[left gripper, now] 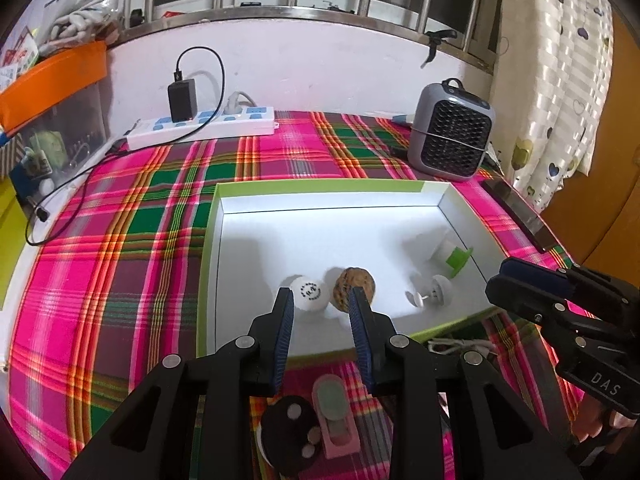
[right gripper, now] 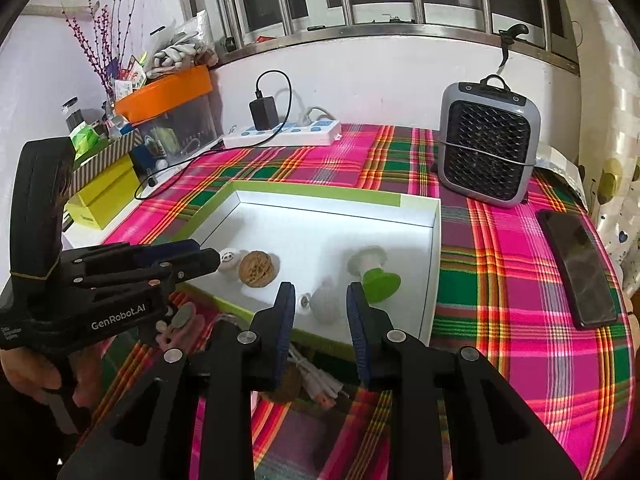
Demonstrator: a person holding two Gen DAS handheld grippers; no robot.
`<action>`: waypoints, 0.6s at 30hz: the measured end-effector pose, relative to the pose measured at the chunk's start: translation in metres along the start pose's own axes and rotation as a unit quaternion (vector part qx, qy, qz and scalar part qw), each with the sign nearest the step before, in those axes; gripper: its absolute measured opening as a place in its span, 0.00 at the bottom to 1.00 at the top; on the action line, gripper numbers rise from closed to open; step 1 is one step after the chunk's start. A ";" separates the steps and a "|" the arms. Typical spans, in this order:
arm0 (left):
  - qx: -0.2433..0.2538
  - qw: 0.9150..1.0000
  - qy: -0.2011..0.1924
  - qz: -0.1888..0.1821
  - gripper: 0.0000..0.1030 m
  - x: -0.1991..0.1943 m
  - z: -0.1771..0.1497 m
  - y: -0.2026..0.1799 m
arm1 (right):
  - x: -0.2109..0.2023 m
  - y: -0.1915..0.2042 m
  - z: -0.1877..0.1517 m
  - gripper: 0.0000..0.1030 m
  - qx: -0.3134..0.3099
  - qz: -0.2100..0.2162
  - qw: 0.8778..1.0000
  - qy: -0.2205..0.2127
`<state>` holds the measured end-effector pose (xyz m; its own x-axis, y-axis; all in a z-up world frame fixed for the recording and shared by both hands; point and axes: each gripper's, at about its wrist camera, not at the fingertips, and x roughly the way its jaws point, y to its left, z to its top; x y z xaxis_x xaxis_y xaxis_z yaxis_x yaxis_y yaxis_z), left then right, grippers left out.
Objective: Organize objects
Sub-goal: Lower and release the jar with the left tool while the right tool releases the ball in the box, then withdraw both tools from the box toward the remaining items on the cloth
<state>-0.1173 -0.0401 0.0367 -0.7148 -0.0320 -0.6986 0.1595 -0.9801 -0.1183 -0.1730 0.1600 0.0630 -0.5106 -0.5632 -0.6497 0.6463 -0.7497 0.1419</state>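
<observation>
Since ball point(left gripper: 307, 291), walnut point(left gripper: 355, 289), white spool point(left gripper: 429, 292) & green-capped piece point(left gripper: 452, 255) already lie in box point(left gripper: 320, 192), near edge, drop step looks done. Both grippers, left point(left gripper: 320, 305) & right point(right gripper: 321, 300), part-open, empty. Next: fetch pink item point(left gripper: 335, 416) nearer, outside box.

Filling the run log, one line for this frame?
box: ping-pong ball, walnut | left hand-held gripper: open, empty | right hand-held gripper: open, empty

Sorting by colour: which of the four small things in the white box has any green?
The white spool with the green flared end, nearest the box's right wall.
</observation>
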 end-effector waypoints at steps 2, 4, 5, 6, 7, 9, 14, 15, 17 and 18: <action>0.003 1.000 -0.001 0.000 0.26 -0.004 -0.002 -0.002 | -0.003 -0.001 -0.002 0.27 0.001 0.000 1.000 0.000; 0.005 1.000 -0.002 -0.003 0.26 -0.008 -0.004 -0.003 | -0.006 -0.001 -0.004 0.27 0.003 0.001 1.000 0.000; 0.006 1.000 -0.003 -0.003 0.26 -0.010 -0.006 -0.004 | -0.007 -0.002 -0.005 0.27 0.004 0.002 1.000 -0.001; 0.007 1.000 -0.004 -0.003 0.26 -0.011 -0.007 -0.005 | -0.008 -0.002 -0.006 0.27 0.004 0.003 1.000 -0.001; 0.008 1.000 -0.004 -0.003 0.26 -0.013 -0.007 -0.005 | -0.010 -0.002 -0.007 0.27 0.004 0.003 1.000 -0.001; 0.009 1.000 -0.005 -0.004 0.26 -0.016 -0.010 -0.007 | -0.012 -0.002 -0.009 0.27 0.004 0.005 1.000 -0.001; 0.013 1.000 -0.006 -0.008 0.26 -0.022 -0.015 -0.010 | -0.015 -0.003 -0.014 0.27 0.005 0.011 1.000 0.002; 0.015 1.000 -0.006 -0.009 0.26 -0.023 -0.016 -0.011 | -0.016 -0.003 -0.015 0.27 0.005 0.012 1.000 0.003; 0.017 1.000 -0.006 -0.010 0.26 -0.025 -0.018 -0.013 | -0.016 -0.004 -0.017 0.27 0.006 0.014 1.000 0.005; 0.017 1.000 -0.006 -0.011 0.26 -0.026 -0.019 -0.014 | -0.017 -0.004 -0.018 0.27 0.006 0.015 1.000 0.005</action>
<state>-0.0877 -0.0221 0.0431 -0.7263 -0.0131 -0.6872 0.1203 -0.9868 -0.1083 -0.1569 0.1784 0.0599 -0.4853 -0.5820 -0.6526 0.6547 -0.7366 0.1700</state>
